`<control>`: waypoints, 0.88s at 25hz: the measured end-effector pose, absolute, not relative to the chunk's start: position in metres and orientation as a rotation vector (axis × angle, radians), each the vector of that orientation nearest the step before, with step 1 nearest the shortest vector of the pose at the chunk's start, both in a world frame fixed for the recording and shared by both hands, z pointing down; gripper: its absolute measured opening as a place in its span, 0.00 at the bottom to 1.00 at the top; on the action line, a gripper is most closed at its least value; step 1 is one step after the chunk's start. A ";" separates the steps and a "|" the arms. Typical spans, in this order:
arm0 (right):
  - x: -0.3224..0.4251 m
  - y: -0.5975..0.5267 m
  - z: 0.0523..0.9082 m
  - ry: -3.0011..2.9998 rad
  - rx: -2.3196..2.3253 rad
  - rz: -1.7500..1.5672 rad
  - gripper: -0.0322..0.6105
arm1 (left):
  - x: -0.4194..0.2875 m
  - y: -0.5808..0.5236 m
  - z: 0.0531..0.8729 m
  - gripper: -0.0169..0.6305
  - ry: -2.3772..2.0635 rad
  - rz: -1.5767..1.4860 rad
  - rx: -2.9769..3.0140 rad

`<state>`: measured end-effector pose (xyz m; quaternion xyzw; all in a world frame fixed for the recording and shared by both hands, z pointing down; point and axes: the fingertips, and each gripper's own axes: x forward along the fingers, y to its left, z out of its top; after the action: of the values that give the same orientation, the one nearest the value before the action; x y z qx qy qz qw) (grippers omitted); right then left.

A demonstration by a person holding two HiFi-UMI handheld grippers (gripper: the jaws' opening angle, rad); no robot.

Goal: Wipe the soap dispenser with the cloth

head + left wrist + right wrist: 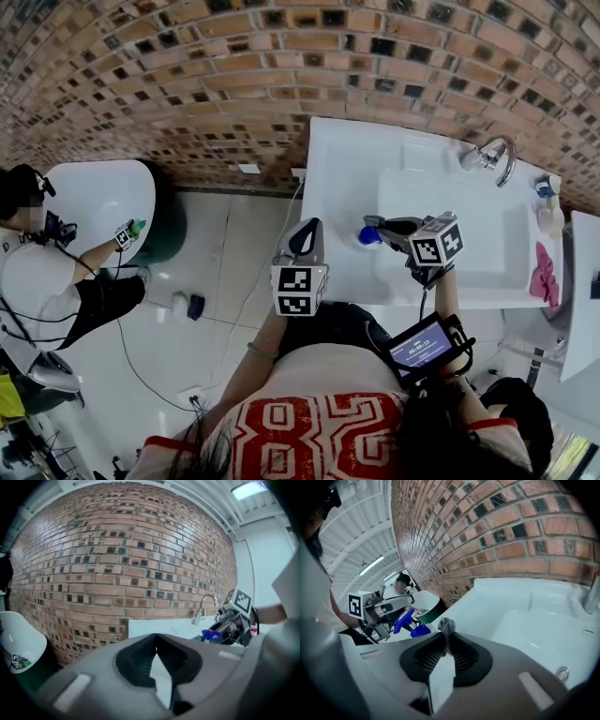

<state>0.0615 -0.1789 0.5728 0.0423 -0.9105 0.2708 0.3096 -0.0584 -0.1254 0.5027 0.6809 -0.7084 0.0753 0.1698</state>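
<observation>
Far left of the basin (pixel 487 239), well away across the floor, a person (pixel 37 272) in white is seen.

Closer in, just off the bench's (pixel 342 169) left edge, the left hand-held gripper (pixel 309 227) is held up, aimed past the basin's left side at the brick wall (pixel 234 75). In its own view the left hand-held gripper (pixel 156 638) is clenched: the jaw tips are pressed together, and only white bench is glimpsed through the slit below them.

Next, the soap dispenser (pixel 367 234) is found standing on the bench just left of the basin, its blue pump top picked out from both sides (pixel 211 633) (pixel 405 619).

Right beside it, over the basin's left rim, the right hand-held gripper (pixel 377 225) is pointed at that blue top. In its own view the right hand-held gripper (pixel 446 633) is clamped on the cloth (pixel 446 625), and a small grey tuft is seen poking out past the jaw tips. The tuft is held just beside the dispenser; whether they are touching cannot be told.

Behind the basin, at its far rim, the tap (pixel 489 155) is seen arching over. On the bench right of the basin, a pink rag (pixel 542 272) is left lying.
</observation>
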 end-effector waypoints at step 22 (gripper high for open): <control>0.071 -0.171 0.648 -2.249 0.090 0.961 0.12 | -0.071 -0.126 0.505 0.03 -2.041 0.221 1.894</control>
<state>0.0713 -0.1707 0.6476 0.0346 -0.8642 0.3692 0.3400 -0.0711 -0.1255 0.5050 0.6678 -0.7197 0.0778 0.1732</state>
